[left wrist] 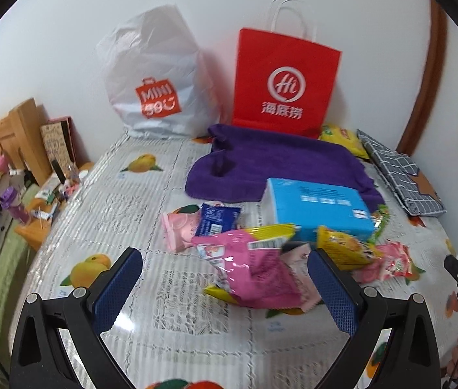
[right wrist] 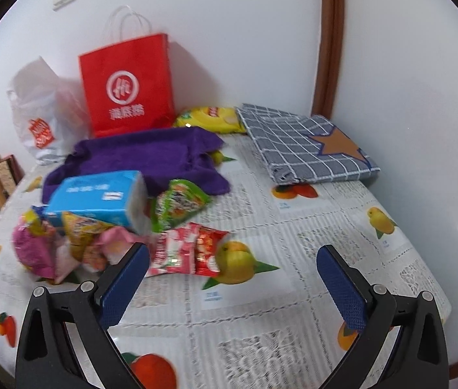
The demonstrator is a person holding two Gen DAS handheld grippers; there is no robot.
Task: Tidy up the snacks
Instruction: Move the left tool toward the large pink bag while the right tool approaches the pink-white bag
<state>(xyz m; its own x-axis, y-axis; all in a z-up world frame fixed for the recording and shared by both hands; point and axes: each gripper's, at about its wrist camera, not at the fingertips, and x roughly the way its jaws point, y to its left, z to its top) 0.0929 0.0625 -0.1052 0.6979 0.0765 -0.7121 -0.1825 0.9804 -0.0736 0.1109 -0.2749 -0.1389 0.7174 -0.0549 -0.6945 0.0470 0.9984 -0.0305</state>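
Note:
A heap of snack packets lies mid-table: a big pink bag (left wrist: pixel 258 272) (right wrist: pixel 31 249), a blue packet (left wrist: pixel 216 218), a pale pink packet (left wrist: pixel 178 230), a yellow packet (left wrist: pixel 342 248) (right wrist: pixel 83 230), red-and-white packets (right wrist: pixel 187 249) (left wrist: pixel 391 261) and a green packet (right wrist: pixel 177 202). A blue tissue pack (left wrist: pixel 319 209) (right wrist: pixel 99 196) rests on the heap. A yellow chip bag (right wrist: pixel 211 118) (left wrist: pixel 342 137) lies at the back. My left gripper (left wrist: pixel 225 264) is open just in front of the pink bag. My right gripper (right wrist: pixel 234 261) is open, right of the heap, above the cloth.
A red paper bag (left wrist: pixel 285 77) (right wrist: pixel 127 84) and a white plastic bag (left wrist: pixel 157 74) (right wrist: pixel 39 113) stand against the wall. A purple towel (left wrist: pixel 280 165) (right wrist: pixel 144 155) and a folded grey checked cloth (right wrist: pixel 306 142) (left wrist: pixel 397 168) lie behind the heap. A cluttered wooden nightstand (left wrist: pixel 44 207) stands left.

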